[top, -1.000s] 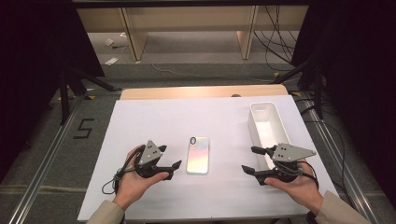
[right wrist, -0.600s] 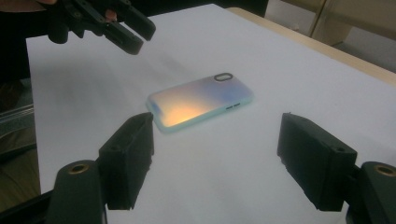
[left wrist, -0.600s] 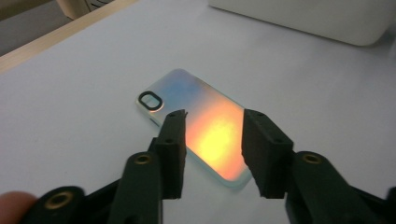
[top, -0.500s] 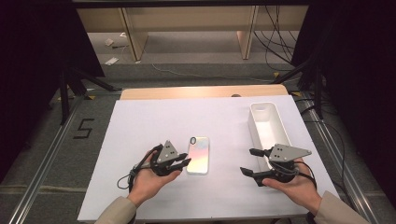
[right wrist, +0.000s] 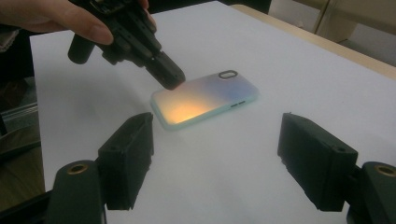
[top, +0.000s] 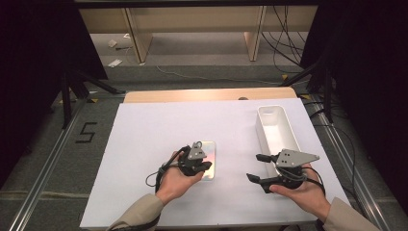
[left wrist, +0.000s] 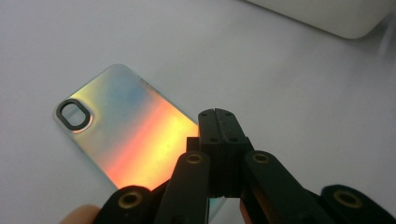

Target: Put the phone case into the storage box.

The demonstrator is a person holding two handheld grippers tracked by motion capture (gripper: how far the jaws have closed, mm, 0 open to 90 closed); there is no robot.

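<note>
An iridescent phone [top: 210, 153] lies back up on the white table, its camera ring at the far end. My left gripper [top: 207, 166] hovers over the phone's near end; its jaws have just been closing and now stand shut with nothing between them. In the left gripper view the joined tips [left wrist: 218, 114] sit over the phone's [left wrist: 126, 126] long edge; whether they touch it I cannot tell. My right gripper [top: 255, 167] rests open to the phone's right, pointing at it. The right gripper view shows its jaws [right wrist: 217, 140] wide apart, the phone [right wrist: 205, 98] beyond them and the left gripper [right wrist: 168, 77] over its near corner.
A white oblong tray [top: 262, 127] stands at the right of the table, just beyond the right gripper. A white sheet [top: 159, 125] covers the tabletop, with a wooden edge [top: 207, 95] at the back. Dark floor and metal rails lie around the table.
The left hand has moved right, from beside the phone to over its near end, and its jaws have shut. The right hand has stayed in place.
</note>
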